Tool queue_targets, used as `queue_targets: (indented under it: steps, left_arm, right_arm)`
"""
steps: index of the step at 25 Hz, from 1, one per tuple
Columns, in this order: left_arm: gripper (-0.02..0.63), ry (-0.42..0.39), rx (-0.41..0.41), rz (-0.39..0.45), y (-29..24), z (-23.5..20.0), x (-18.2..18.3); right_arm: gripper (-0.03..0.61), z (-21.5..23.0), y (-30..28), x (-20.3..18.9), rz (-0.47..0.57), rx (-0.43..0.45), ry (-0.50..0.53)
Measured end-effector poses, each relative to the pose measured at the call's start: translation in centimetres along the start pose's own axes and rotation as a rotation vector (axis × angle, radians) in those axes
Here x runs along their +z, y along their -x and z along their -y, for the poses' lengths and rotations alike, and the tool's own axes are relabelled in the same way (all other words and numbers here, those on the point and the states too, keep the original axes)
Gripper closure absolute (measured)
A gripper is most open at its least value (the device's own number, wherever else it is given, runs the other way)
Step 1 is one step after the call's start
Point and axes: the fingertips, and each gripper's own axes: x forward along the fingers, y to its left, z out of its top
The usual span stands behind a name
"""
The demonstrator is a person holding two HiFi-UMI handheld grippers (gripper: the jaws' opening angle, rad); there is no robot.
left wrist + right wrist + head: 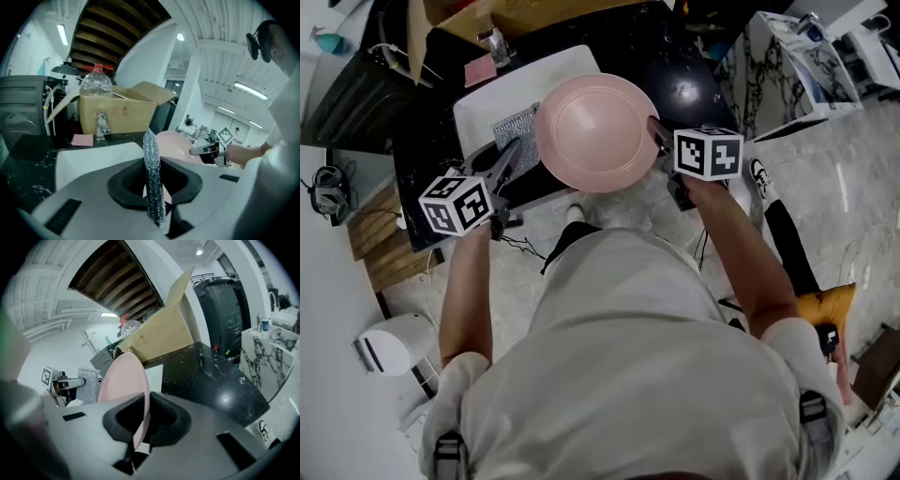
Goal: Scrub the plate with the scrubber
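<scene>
A pink plate (596,131) is held on edge above the white sink (502,98), with its face toward the left gripper. My right gripper (656,133) is shut on the plate's right rim; in the right gripper view the plate (124,380) rises from between the jaws. My left gripper (506,157) is shut on a silver mesh scrubber (517,139) just left of the plate. The left gripper view shows the scrubber (153,178) edge-on between the jaws, the plate (174,144) beyond it. Whether scrubber and plate touch I cannot tell.
A black stone counter (675,75) surrounds the sink. An open cardboard box (117,112), a plastic bottle (96,82), a metal tap (102,125) and a pink pad (83,139) stand behind the sink. A dark bin (225,305) stands to the right.
</scene>
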Motion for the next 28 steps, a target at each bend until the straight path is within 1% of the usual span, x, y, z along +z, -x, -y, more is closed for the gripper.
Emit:
queue_targets:
  steps: [2, 5, 8, 12, 16, 23, 28]
  left_arm:
    - [0.545, 0.021, 0.046, 0.052, 1.8, -3.2, 1.3]
    - [0.545, 0.06, 0.074, 0.108, 4.0, -7.2, 2.4]
    - [0.545, 0.085, 0.078, 0.132, 5.4, -10.1, 2.4]
    - [0.543, 0.1, 0.083, 0.154, 6.9, -12.7, 1.8]
    - [0.543, 0.115, 0.067, 0.152, 8.4, -15.0, 1.0]
    - [0.543, 0.145, 0.045, 0.141, 10.3, -17.8, -0.9]
    - [0.543, 0.15, 0.021, 0.119, 10.7, -19.2, -1.3]
  right_arm:
    - [0.554, -0.5, -1.8, 0.6, -0.021, -0.001, 0.001]
    - [0.554, -1.5, -5.2, 1.5, -0.054, 0.001, -0.012]
    - [0.554, -2.9, -9.1, 1.7, -0.095, 0.014, -0.046]
    - [0.554, -4.0, -14.3, 1.3, -0.16, 0.015, -0.118]
    - [0.554, -4.2, -19.1, 0.4, -0.228, -0.014, -0.186]
    - [0.554, -2.9, -24.7, -1.6, -0.317, -0.109, -0.216]
    - [0.552, -1.9, -28.0, -3.6, -0.377, -0.164, -0.242]
